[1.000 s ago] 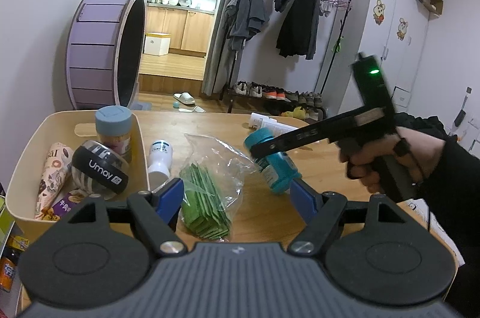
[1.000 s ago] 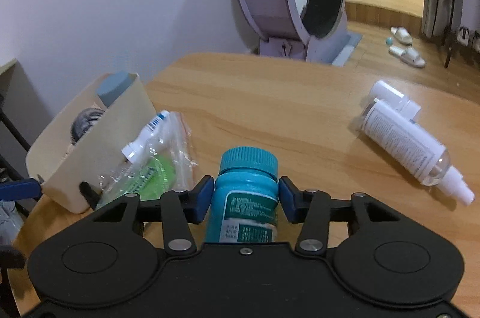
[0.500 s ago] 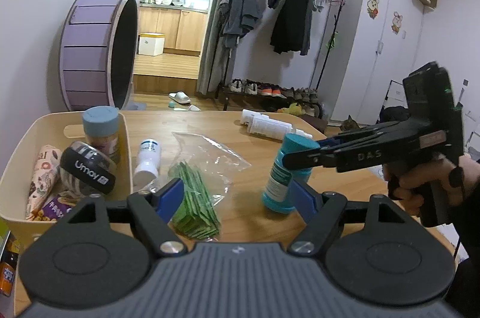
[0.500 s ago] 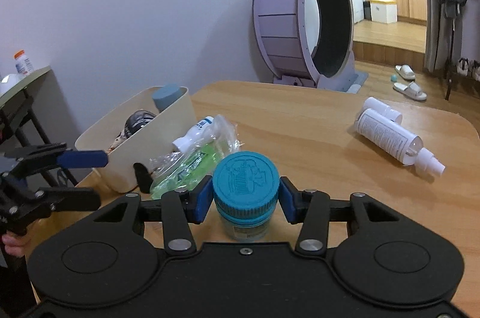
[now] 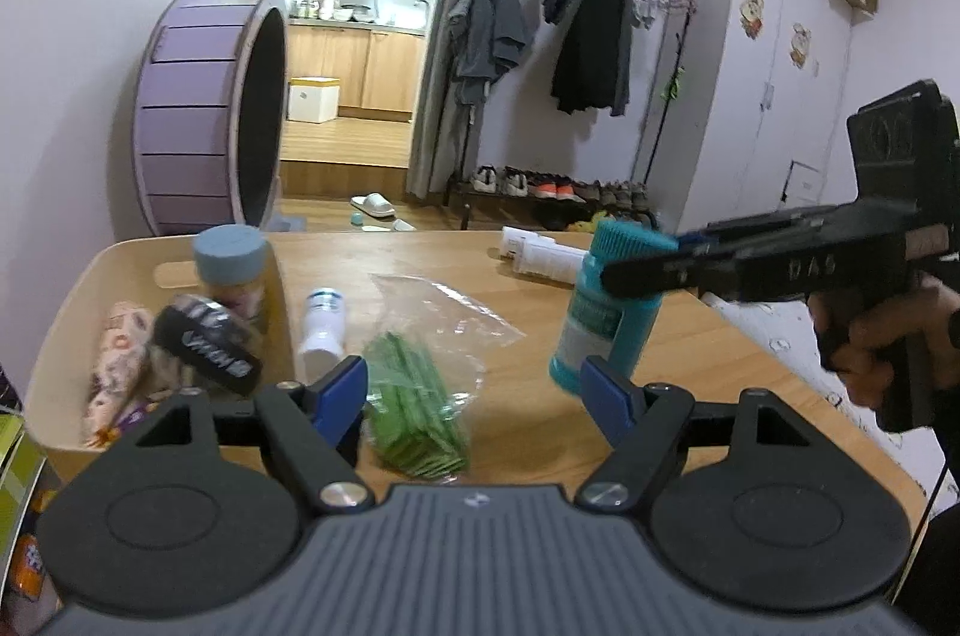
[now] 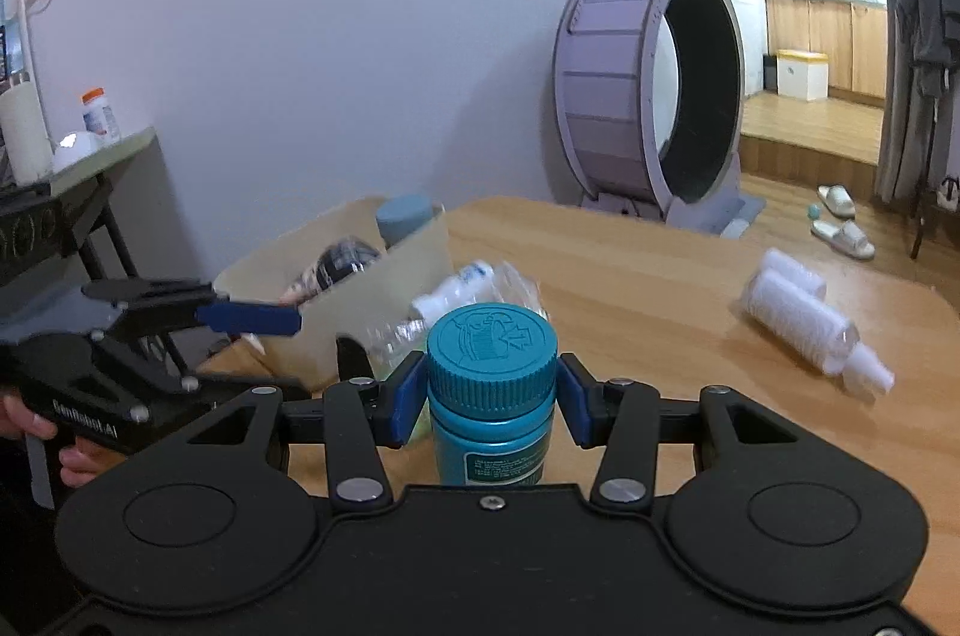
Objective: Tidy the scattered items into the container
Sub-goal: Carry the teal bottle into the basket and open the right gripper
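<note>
My right gripper [image 6: 492, 390] is shut on a teal pill bottle [image 6: 492, 384], which stands upright between the blue pads. In the left wrist view the teal bottle [image 5: 600, 312] hangs just above the wooden table [image 5: 690, 366], right of centre. The cream bin [image 5: 66, 330] stands at the table's left end. It holds a blue-lidded jar [image 5: 231, 264], a black tape roll [image 5: 204, 348] and snack packets [image 5: 114, 366]. My left gripper [image 5: 474, 396] is open and empty, close above a clear bag of green packets [image 5: 414, 402]. A small white bottle [image 5: 324, 330] lies against the bin.
Two white spray bottles [image 6: 798, 318] lie on the far right of the table. A purple wheel [image 6: 648, 96] stands on the floor behind the table. A dark side table [image 6: 90, 162] with jars is left of the bin. A hand [image 5: 870, 330] holds the right gripper's grip.
The right gripper has tipped the teal bottle from slanted to upright, lifted it and swung round towards the bin. The left gripper has stayed open and nearly still.
</note>
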A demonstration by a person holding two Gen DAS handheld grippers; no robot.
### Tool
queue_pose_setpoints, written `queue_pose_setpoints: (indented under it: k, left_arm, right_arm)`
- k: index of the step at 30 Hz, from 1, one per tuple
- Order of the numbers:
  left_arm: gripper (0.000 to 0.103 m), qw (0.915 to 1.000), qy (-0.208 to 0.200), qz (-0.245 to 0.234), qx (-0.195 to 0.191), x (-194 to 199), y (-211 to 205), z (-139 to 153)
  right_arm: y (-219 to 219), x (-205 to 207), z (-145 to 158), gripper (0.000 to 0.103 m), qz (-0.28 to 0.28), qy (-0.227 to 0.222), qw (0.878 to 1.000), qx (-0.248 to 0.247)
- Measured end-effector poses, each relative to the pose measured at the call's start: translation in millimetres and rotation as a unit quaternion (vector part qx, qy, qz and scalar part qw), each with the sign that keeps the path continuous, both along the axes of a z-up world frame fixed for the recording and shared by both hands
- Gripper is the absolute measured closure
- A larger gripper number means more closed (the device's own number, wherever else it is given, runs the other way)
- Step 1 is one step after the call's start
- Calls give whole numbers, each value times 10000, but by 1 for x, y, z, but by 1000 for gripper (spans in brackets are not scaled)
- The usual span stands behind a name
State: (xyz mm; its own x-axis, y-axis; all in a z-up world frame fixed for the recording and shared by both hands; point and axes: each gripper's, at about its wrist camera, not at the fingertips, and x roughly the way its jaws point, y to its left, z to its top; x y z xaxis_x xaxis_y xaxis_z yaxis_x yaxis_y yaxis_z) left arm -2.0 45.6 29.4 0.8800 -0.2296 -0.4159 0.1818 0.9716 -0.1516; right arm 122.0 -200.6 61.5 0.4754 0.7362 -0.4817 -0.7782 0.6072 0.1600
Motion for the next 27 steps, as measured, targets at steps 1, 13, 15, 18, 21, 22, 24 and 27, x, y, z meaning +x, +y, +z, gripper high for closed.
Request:
queue_pose_setpoints:
  k: [1, 13, 15, 18, 21, 22, 24, 27]
  left_arm:
    - [26, 10000, 0, 52, -3, -3, 5, 0]
    - [26, 9956, -223, 874, -264, -41, 74, 13]
    - [26, 9948, -283, 927, -323, -42, 79, 17]
    - [26, 9943, -318, 949, -355, -45, 83, 19]
    - [26, 9942, -319, 966, -346, -47, 85, 20]
    - [26, 9942, -309, 975, -340, -47, 86, 20]
    - [26, 9941, -297, 987, -331, -47, 88, 20]
    - [26, 9941, -266, 1005, -315, -45, 88, 19]
  right_arm:
    - [3, 0, 5, 57, 28, -37, 10000, 32]
    - [101, 6, 37, 57, 994, -333, 9943, 176]
    - [118, 6, 35, 57, 1133, -332, 9929, 137]
    - [141, 7, 30, 57, 1319, -321, 9907, 62]
    - [156, 9, 21, 57, 1422, -250, 9895, 2]
    - [160, 10, 18, 57, 1450, -222, 9892, -23]
    - [165, 8, 11, 57, 1493, -227, 9884, -162]
    - [169, 5, 5, 57, 1512, -270, 9879, -233]
